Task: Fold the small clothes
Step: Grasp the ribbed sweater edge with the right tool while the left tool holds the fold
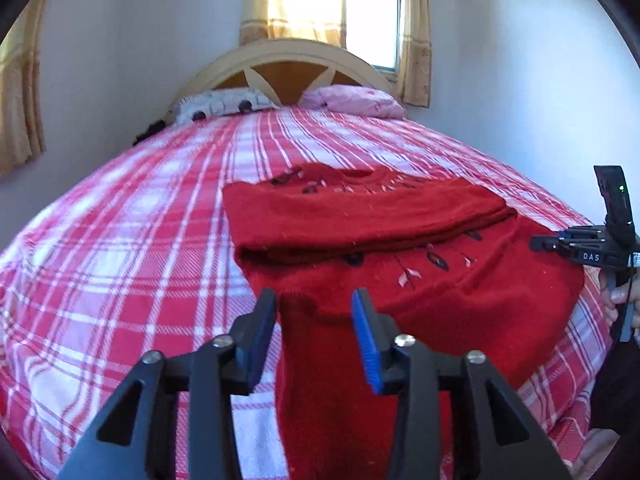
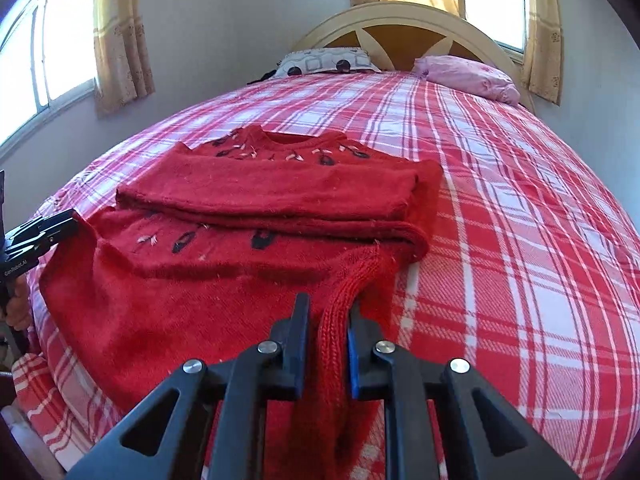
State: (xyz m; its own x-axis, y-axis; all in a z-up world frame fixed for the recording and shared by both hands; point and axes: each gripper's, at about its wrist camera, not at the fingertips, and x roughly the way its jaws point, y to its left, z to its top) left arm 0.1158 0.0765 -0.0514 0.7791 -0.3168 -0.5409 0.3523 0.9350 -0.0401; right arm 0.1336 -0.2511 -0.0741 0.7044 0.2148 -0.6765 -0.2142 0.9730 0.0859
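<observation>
Pinching the sweater (image 2: 224, 200) hem, your right gripper (image 2: 329, 320) sits low over the bed (image 2: 520, 240); your left gripper (image 1: 314, 312) gapes wide.

The left gripper (image 1: 314, 300) points forward with its jaws parted, the blue-padded fingers (image 1: 366, 344) standing well apart on either side of red knit that runs up between them; neither pad presses on it. The right gripper (image 2: 328, 312) has its jaws drawn close, both fingers (image 2: 298, 332) pinching a ribbed red strip that passes between them. From the left wrist camera, the right gripper shows side-on at the far right, a bare hand (image 1: 618, 300) wrapped round its handle. The right wrist camera shows the left gripper at the far left edge.
</observation>
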